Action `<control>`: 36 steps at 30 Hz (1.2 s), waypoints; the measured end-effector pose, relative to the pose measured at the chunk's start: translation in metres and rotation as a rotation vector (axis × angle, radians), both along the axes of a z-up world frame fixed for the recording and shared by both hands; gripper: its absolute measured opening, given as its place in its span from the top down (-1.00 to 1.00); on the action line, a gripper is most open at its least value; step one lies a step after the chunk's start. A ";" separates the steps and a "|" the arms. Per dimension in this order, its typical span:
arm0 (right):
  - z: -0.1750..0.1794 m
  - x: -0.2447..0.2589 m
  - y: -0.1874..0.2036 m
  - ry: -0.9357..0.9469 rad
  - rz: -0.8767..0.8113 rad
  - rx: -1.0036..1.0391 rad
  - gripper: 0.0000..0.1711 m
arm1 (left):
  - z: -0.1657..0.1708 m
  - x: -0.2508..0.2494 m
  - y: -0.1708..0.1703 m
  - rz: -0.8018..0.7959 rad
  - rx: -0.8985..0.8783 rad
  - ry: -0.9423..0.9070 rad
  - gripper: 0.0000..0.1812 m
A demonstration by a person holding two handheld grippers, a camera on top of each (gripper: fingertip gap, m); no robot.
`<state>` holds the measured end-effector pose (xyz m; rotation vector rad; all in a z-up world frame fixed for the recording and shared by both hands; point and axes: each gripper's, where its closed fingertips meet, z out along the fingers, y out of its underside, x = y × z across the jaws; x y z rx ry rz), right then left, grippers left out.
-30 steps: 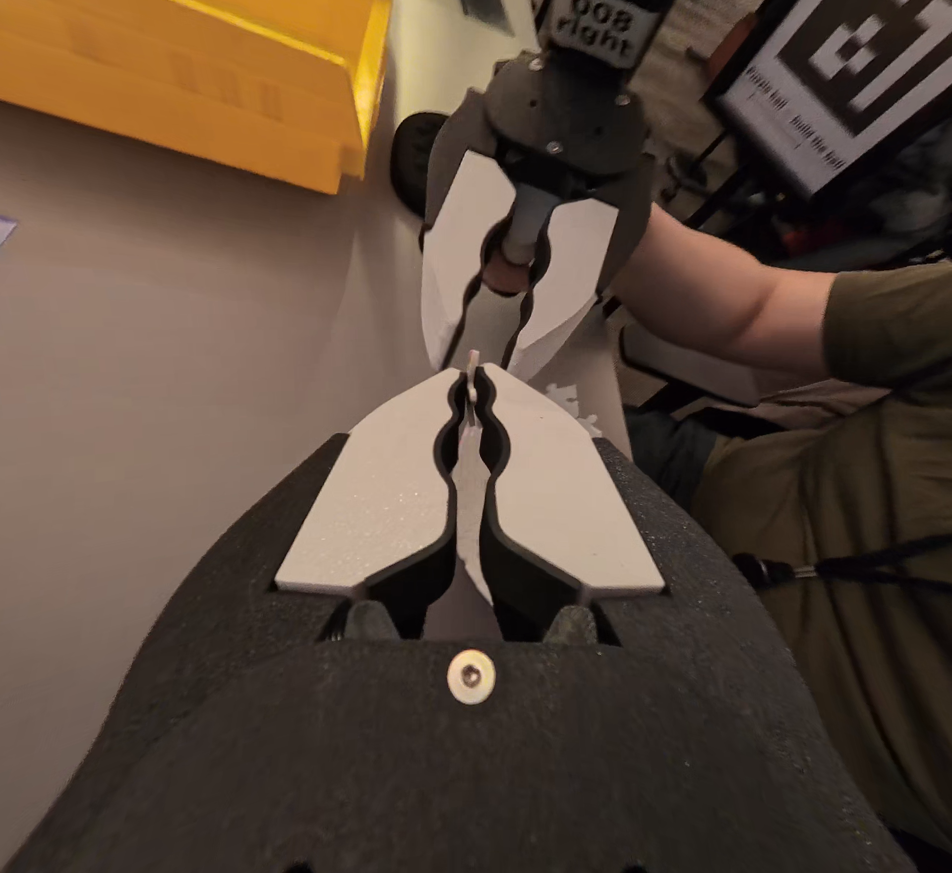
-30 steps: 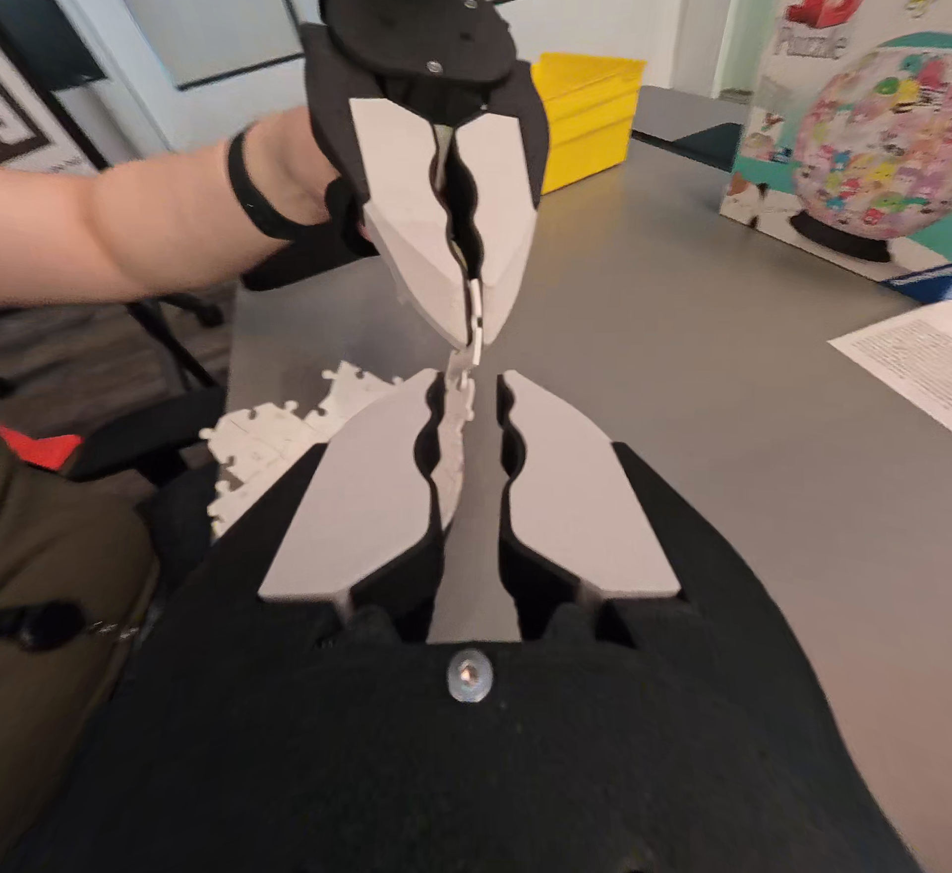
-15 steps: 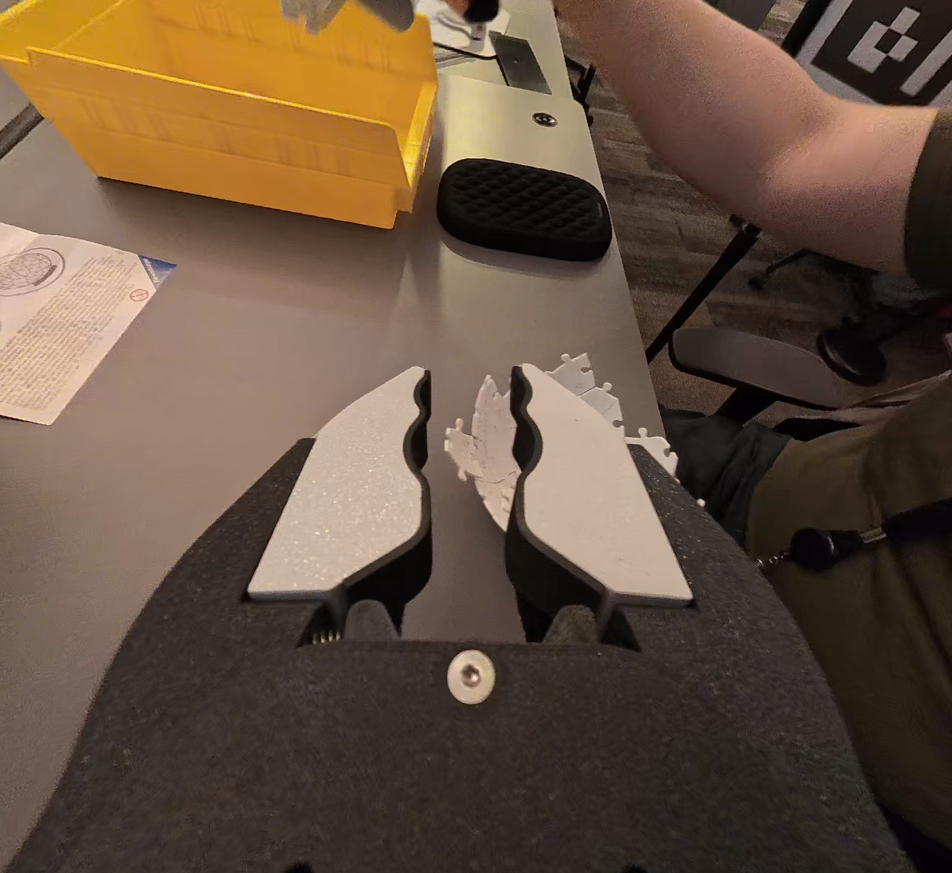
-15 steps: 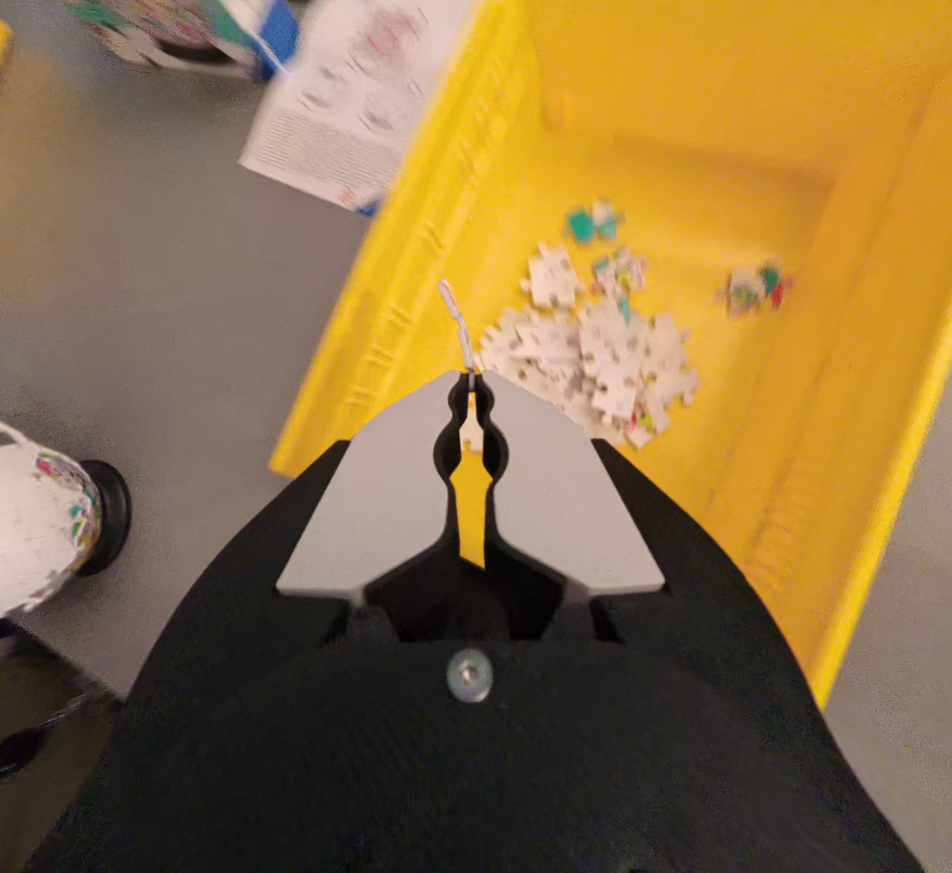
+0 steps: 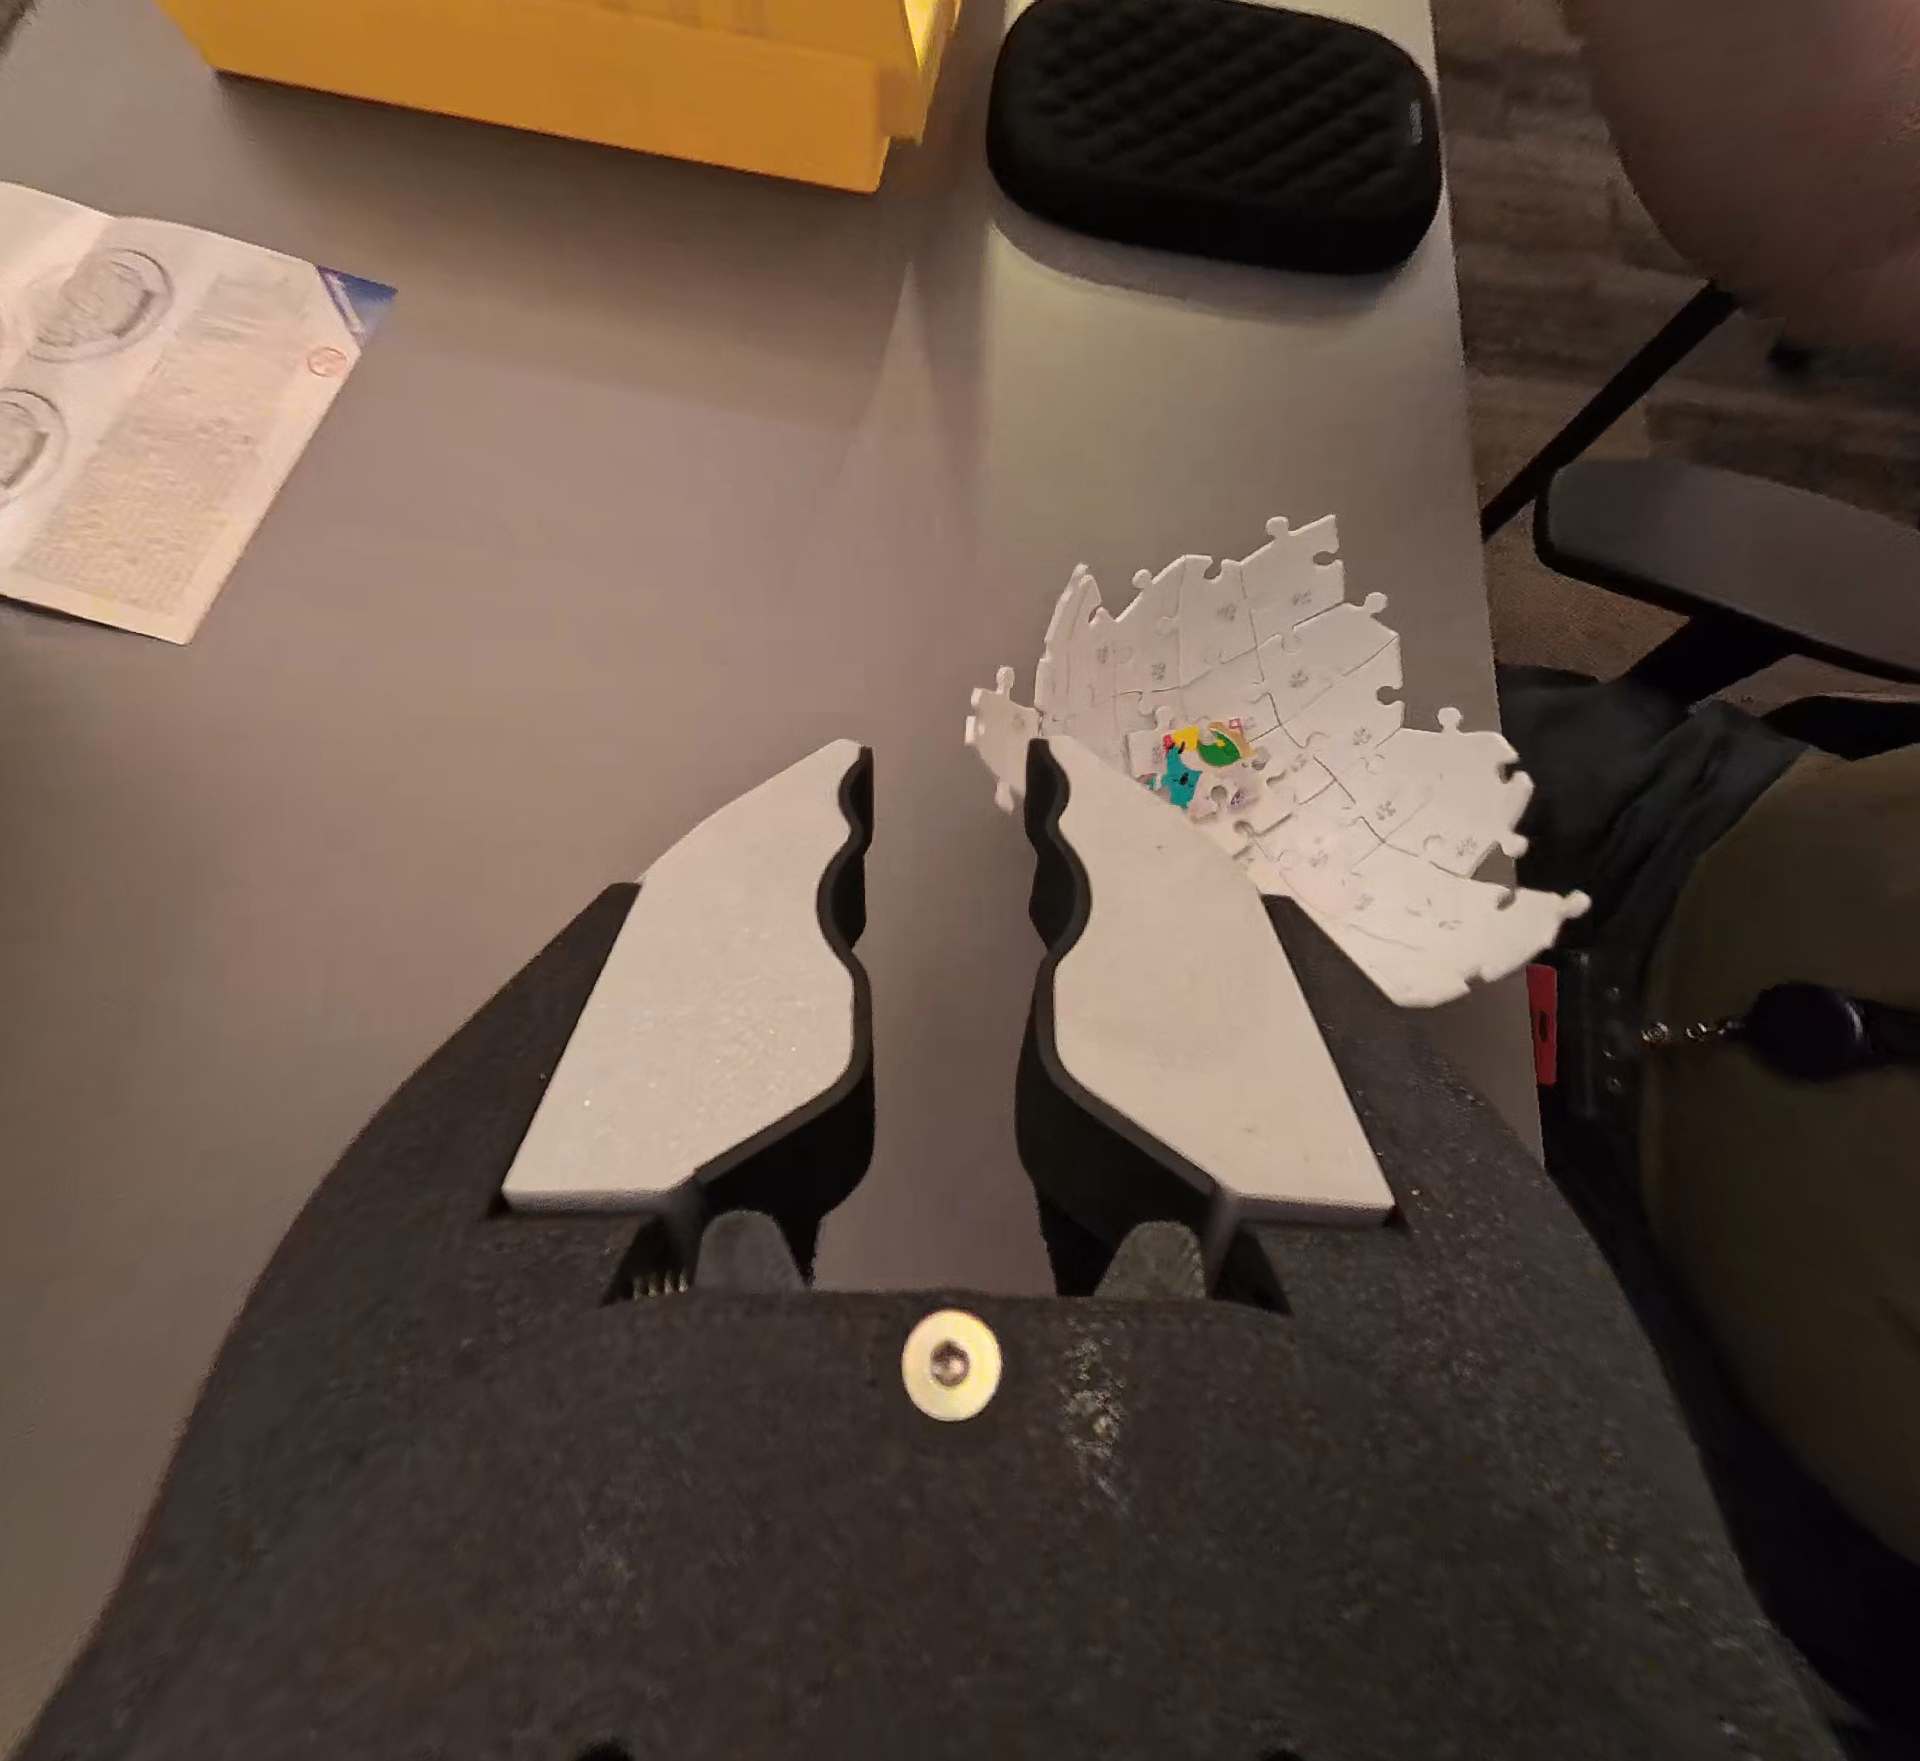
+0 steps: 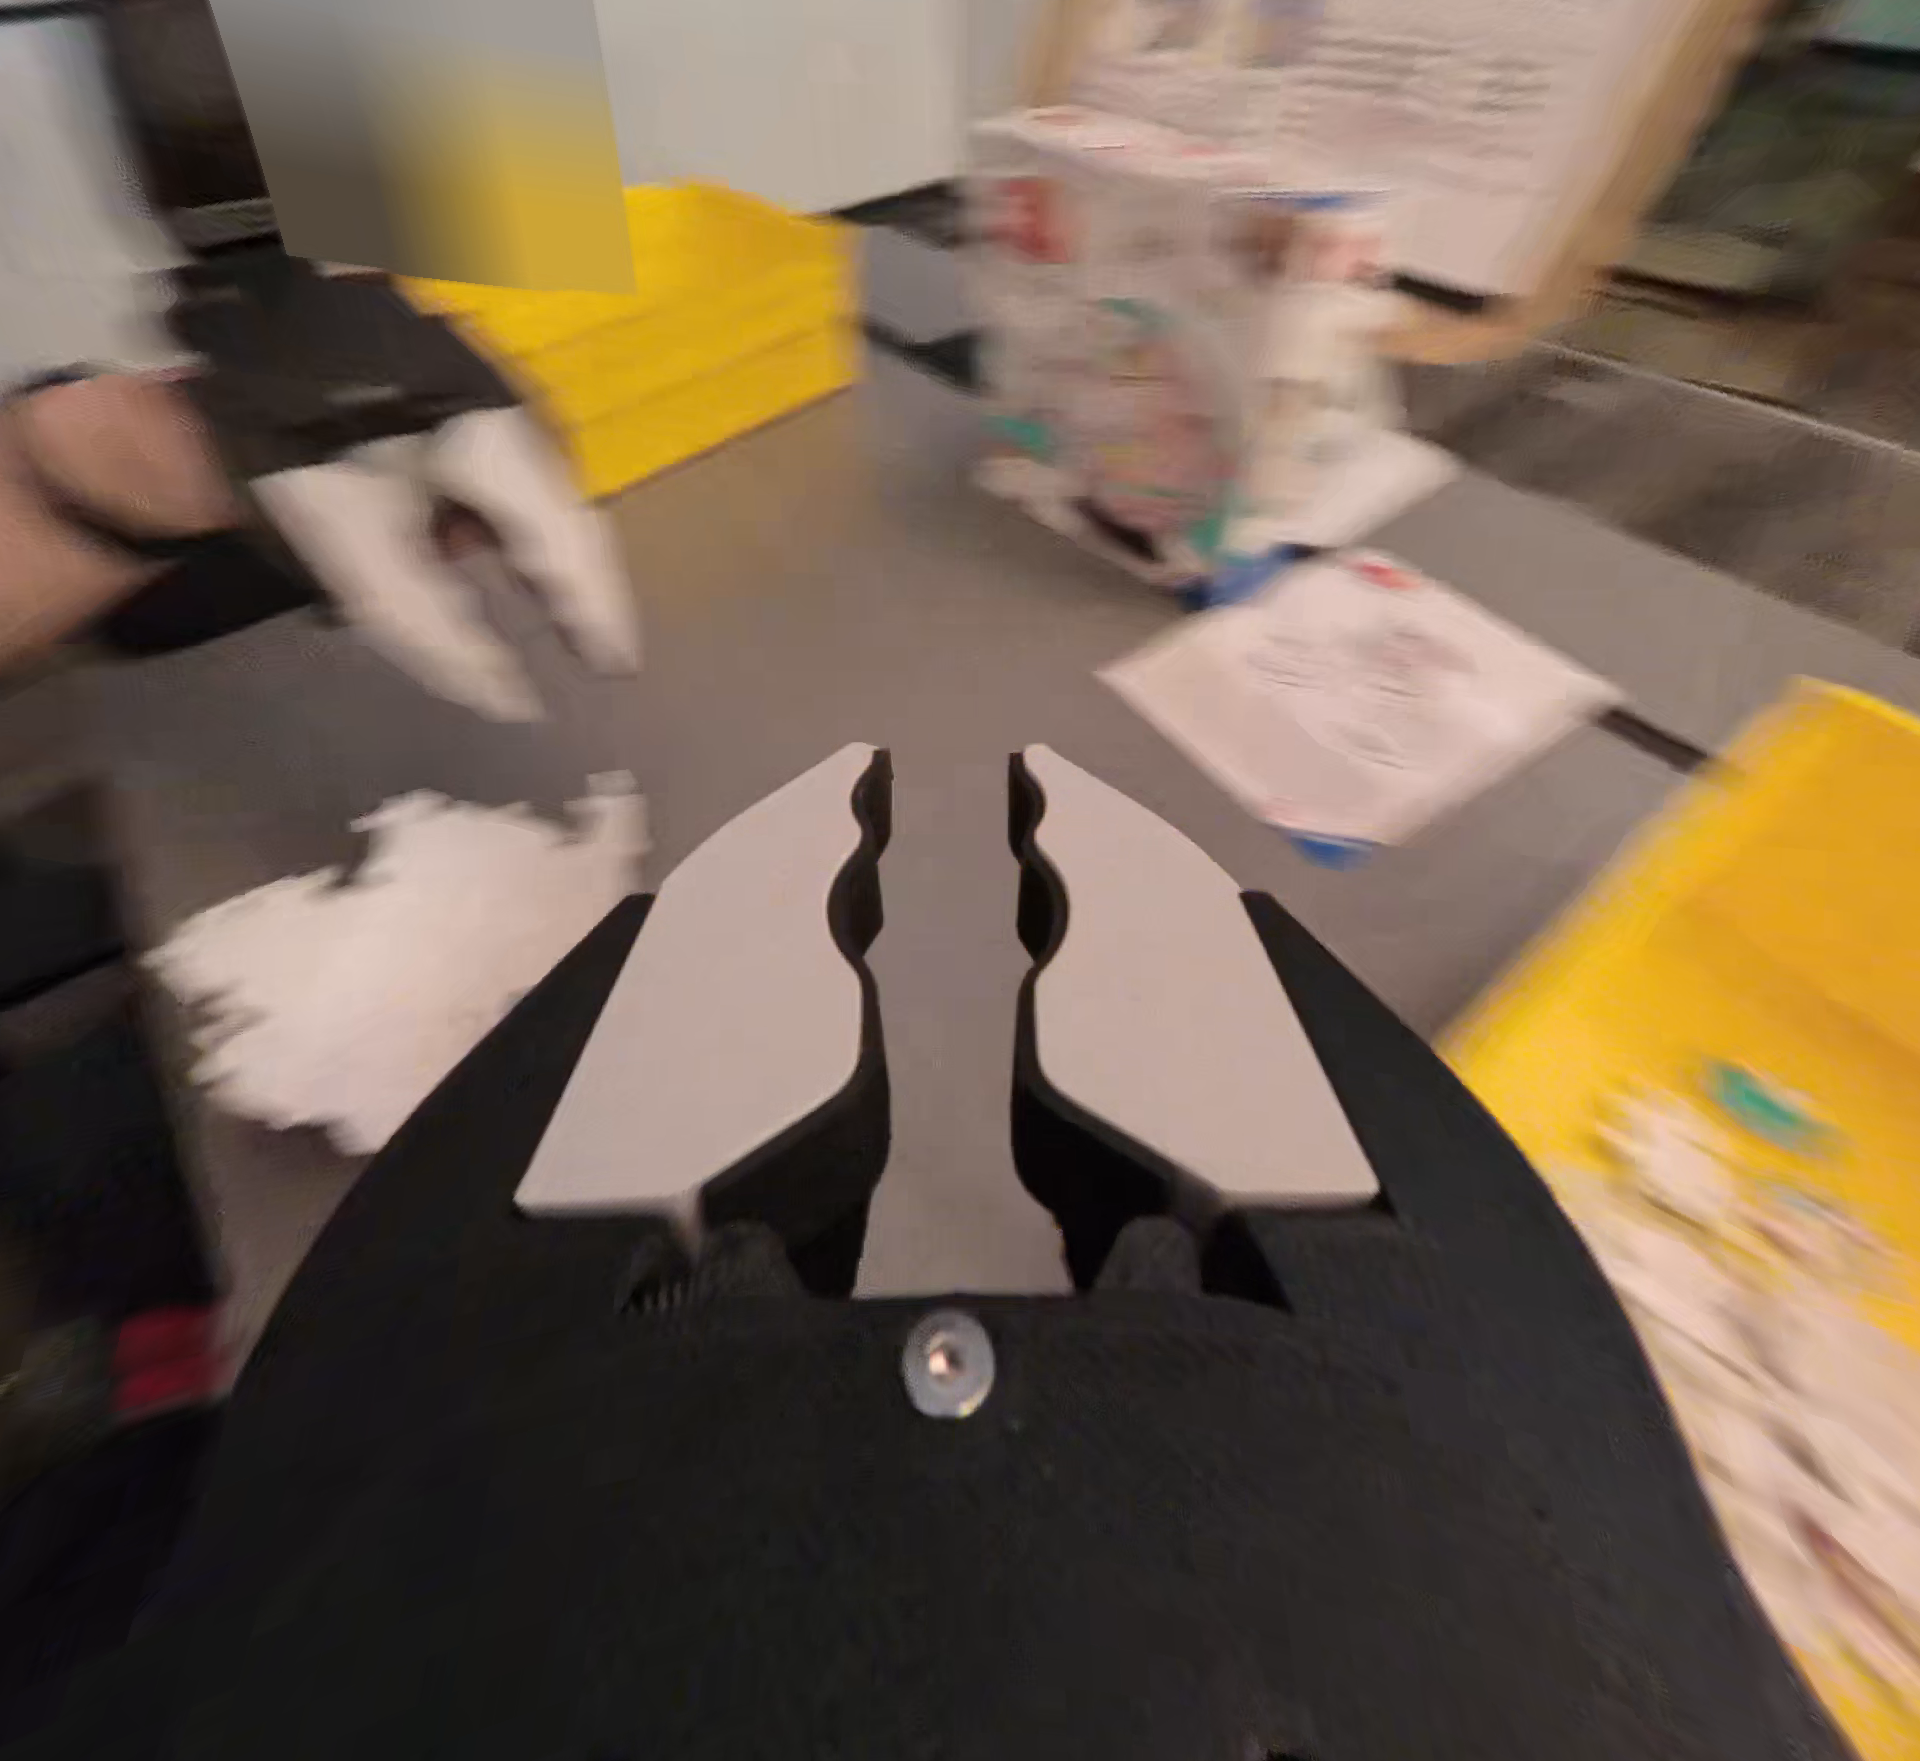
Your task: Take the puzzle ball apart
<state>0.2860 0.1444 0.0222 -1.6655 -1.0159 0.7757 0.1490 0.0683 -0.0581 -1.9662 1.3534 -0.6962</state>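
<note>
Both hand-held grippers empty, the puzzle shell lying just off the left one's right finger

We see the curved white shell of joined plastic puzzle pieces (image 5: 1288,766), the remaining part of the puzzle ball, resting hollow side up at the near edge of the grey desk (image 5: 582,485), one loose coloured piece lying inside it. From this shell, the left hand-held gripper (image 5: 948,771) sits just to the left, jaws apart and holding nothing, its right finger overlapping the shell's rim. We judge the left the nearer. The right hand-held gripper (image 6: 948,771), also parted and empty, has the shell (image 6: 395,942) off to its left in a blurred view. The shell's long axis runs diagonally, roughly from the left tips toward the desk edge.
</note>
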 end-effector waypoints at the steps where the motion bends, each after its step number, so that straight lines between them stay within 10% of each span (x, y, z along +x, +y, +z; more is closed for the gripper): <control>1: -0.013 -0.026 -0.025 -0.018 0.103 -0.029 0.71 | -0.005 0.004 0.002 0.002 -0.013 0.017 0.69; 12: -0.136 -0.105 -0.081 -0.317 0.390 -0.253 0.66 | -0.031 0.023 -0.008 -0.053 -0.321 -0.027 0.85; 36: -0.139 -0.114 -0.097 -0.366 0.678 0.005 0.93 | -0.046 0.009 -0.030 -0.069 -0.718 -0.228 0.95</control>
